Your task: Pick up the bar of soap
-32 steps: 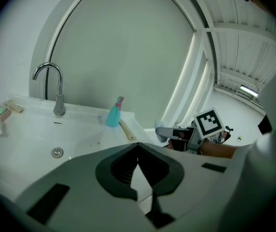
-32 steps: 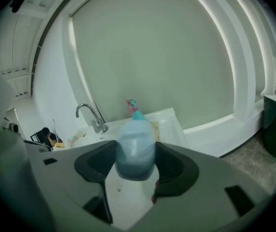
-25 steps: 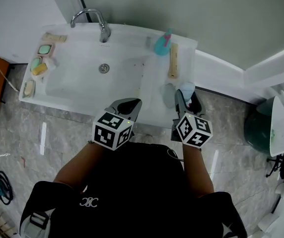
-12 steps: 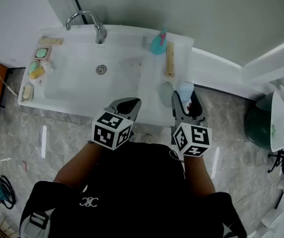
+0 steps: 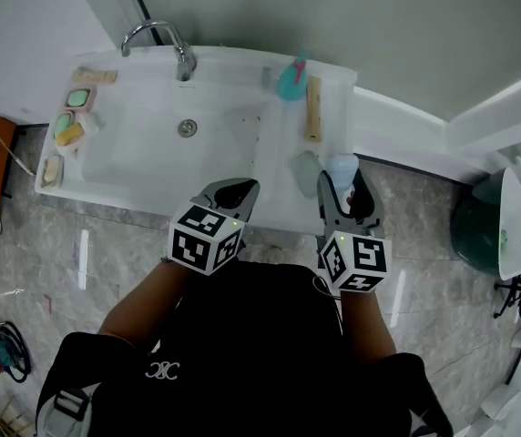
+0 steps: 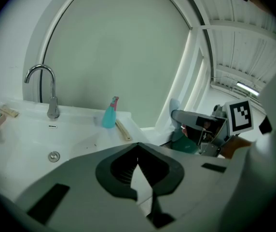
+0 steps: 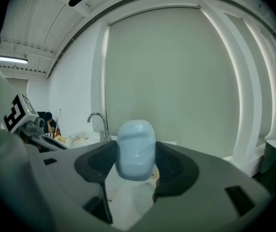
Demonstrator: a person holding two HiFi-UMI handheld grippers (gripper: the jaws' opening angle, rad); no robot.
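The bar of soap (image 7: 135, 149) is pale blue and rounded. My right gripper (image 7: 135, 164) is shut on it, one pad against each side, and holds it up in the air. In the head view the soap (image 5: 341, 165) sits at the tip of the right gripper (image 5: 345, 177), above the right end of the white washbasin counter (image 5: 279, 194). A pale oval dish (image 5: 303, 170) lies on the counter just left of it. My left gripper (image 5: 235, 191) hovers at the basin's front rim, its jaws (image 6: 138, 149) shut with nothing between them.
A chrome tap (image 5: 165, 40) stands at the back of the basin, with the drain (image 5: 188, 127) below it. A teal bottle (image 5: 292, 78) and a wooden stick (image 5: 312, 107) stand at the back right. Several soaps and sponges (image 5: 71, 121) line the left ledge.
My right gripper has risen a little with the soap and rolled slightly. The left gripper has stayed in place.
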